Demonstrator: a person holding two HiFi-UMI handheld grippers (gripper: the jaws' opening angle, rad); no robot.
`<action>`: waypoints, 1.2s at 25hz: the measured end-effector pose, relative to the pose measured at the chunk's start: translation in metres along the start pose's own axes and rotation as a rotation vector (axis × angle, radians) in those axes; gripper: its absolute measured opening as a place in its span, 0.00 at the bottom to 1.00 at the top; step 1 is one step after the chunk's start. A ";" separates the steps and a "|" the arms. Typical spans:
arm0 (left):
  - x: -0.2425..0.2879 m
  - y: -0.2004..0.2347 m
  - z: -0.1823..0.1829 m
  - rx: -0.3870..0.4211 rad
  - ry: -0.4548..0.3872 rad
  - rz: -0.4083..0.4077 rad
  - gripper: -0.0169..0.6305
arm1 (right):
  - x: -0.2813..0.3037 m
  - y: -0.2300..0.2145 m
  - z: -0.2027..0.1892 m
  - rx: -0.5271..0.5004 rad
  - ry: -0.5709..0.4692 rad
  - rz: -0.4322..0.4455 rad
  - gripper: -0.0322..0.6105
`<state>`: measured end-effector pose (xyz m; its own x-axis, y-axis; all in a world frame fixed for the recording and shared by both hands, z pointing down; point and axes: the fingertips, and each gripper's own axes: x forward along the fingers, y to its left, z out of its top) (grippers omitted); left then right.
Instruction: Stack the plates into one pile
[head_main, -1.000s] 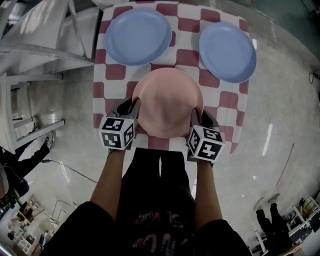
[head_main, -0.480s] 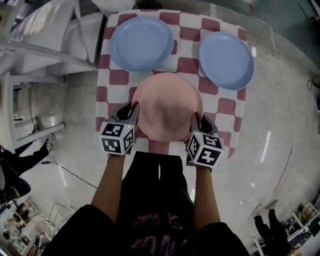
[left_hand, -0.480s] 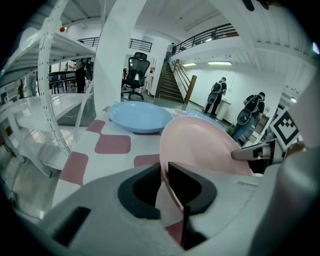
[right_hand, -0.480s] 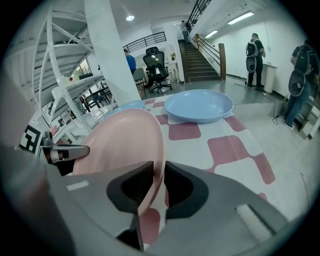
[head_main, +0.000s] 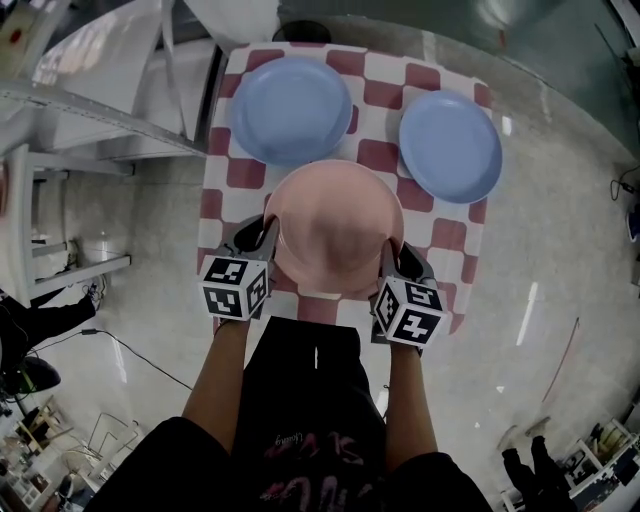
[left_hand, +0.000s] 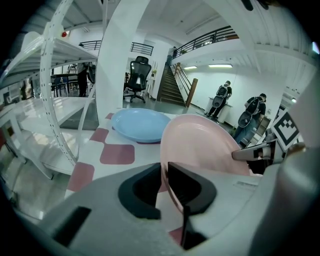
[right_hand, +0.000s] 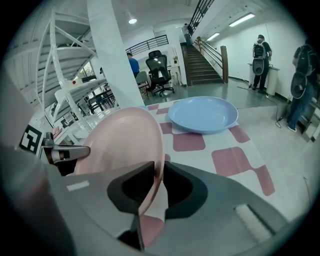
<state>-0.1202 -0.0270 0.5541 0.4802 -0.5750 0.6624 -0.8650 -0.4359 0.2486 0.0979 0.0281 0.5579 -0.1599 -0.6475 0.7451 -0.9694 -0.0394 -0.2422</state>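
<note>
A pink plate (head_main: 335, 225) hangs over the near part of the checked table (head_main: 445, 240), held by its two sides. My left gripper (head_main: 268, 230) pinches its left rim and my right gripper (head_main: 392, 250) its right rim; both pairs of jaws are closing on that rim. In the left gripper view the pink plate (left_hand: 200, 147) runs edge-on between my left gripper's (left_hand: 164, 172) jaws. The right gripper view shows the pink plate (right_hand: 125, 145) the same way in my right gripper (right_hand: 159, 172). Two blue plates lie flat on the cloth, one far left (head_main: 291, 108) and one far right (head_main: 450, 145).
A white metal rack (head_main: 90, 110) stands close along the table's left side. A white column (left_hand: 122, 55) rises behind the far-left blue plate (left_hand: 140, 125). Glossy floor surrounds the table, with people standing far off by a staircase (right_hand: 200, 62).
Both grippers stay at the pink plate's rims. The plate has come slightly nearer the two blue plates, and the whole table sits lower in the head view.
</note>
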 end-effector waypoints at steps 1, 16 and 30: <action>-0.001 0.001 0.002 -0.002 -0.001 0.003 0.09 | 0.000 0.001 0.002 -0.003 -0.001 0.003 0.16; -0.011 0.023 0.045 -0.008 -0.063 0.035 0.09 | 0.008 0.025 0.054 -0.046 -0.051 0.043 0.15; 0.006 0.069 0.092 -0.007 -0.088 0.068 0.09 | 0.049 0.053 0.109 -0.095 -0.062 0.090 0.15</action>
<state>-0.1636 -0.1239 0.5103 0.4315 -0.6618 0.6131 -0.8966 -0.3897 0.2104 0.0588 -0.0884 0.5138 -0.2378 -0.6909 0.6828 -0.9655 0.0912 -0.2440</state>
